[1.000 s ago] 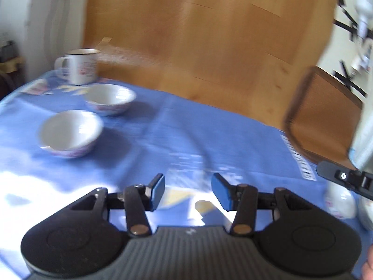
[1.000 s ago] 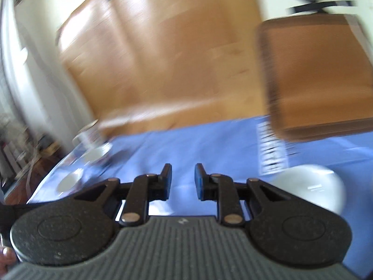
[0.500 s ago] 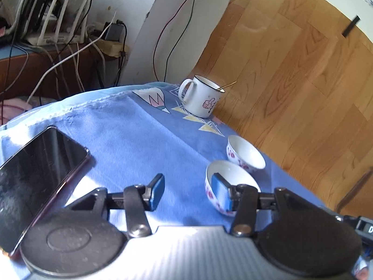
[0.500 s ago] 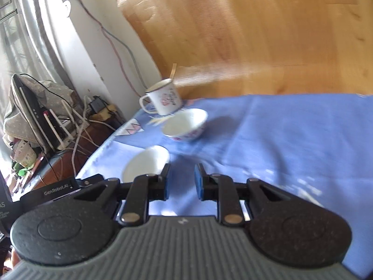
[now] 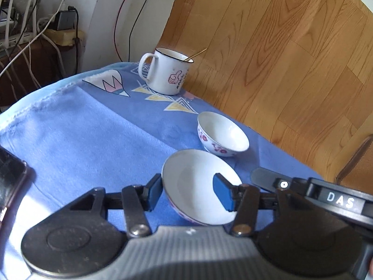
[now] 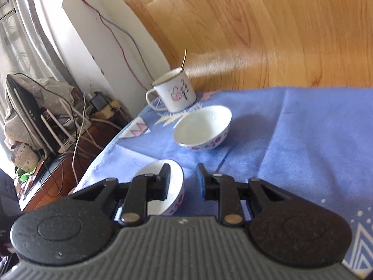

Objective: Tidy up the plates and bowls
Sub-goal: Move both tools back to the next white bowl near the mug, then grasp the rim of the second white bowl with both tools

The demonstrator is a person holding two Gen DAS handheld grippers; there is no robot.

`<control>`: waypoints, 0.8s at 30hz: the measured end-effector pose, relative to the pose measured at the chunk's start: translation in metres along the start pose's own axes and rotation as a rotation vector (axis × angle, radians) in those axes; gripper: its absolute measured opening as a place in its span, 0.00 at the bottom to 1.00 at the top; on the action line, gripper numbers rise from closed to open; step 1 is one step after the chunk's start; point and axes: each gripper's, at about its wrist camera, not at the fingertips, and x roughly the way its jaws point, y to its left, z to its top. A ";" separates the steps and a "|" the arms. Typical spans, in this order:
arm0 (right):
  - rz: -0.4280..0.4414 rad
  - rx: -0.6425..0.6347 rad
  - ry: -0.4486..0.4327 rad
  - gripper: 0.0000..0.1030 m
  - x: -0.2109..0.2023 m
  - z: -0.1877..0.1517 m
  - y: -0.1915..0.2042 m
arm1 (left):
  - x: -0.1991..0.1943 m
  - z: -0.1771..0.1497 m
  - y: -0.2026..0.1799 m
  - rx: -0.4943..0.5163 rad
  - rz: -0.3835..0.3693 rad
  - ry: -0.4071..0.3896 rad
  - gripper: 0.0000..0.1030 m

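Observation:
Two white bowls with red flower patterns sit on the blue tablecloth. The near bowl (image 5: 198,182) lies between the fingers of my open left gripper (image 5: 190,192): the left finger is outside its left rim, the right finger over its inside. The far bowl (image 5: 221,134) stands free just beyond it. In the right wrist view my open right gripper (image 6: 183,184) straddles the near bowl's (image 6: 160,200) right rim, left finger over the inside, right finger outside. The far bowl (image 6: 202,128) is ahead of it.
A white enamel mug (image 5: 166,71) with a spoon stands at the table's far corner. A dark phone (image 5: 9,186) lies at the left edge. My right gripper's body (image 5: 326,196) shows at the right. Cables and a router (image 6: 56,126) sit on a low shelf beyond the table.
Both grippers swung left across the table from the far side and closed in on the near bowl. Each now has its fingers around that bowl's rim.

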 end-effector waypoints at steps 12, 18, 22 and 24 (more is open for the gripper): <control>0.026 -0.006 0.094 0.13 0.023 -0.011 -0.001 | 0.016 -0.009 0.009 -0.046 0.033 0.038 0.19; 0.009 -0.004 0.089 0.09 0.020 -0.009 -0.001 | 0.010 -0.012 0.004 -0.049 0.027 0.029 0.17; 0.004 -0.017 0.067 0.09 0.008 -0.009 0.002 | 0.000 -0.013 -0.002 -0.055 0.009 0.015 0.17; -0.007 -0.024 0.050 0.09 -0.002 -0.010 0.003 | -0.005 -0.015 -0.008 -0.050 -0.002 0.010 0.17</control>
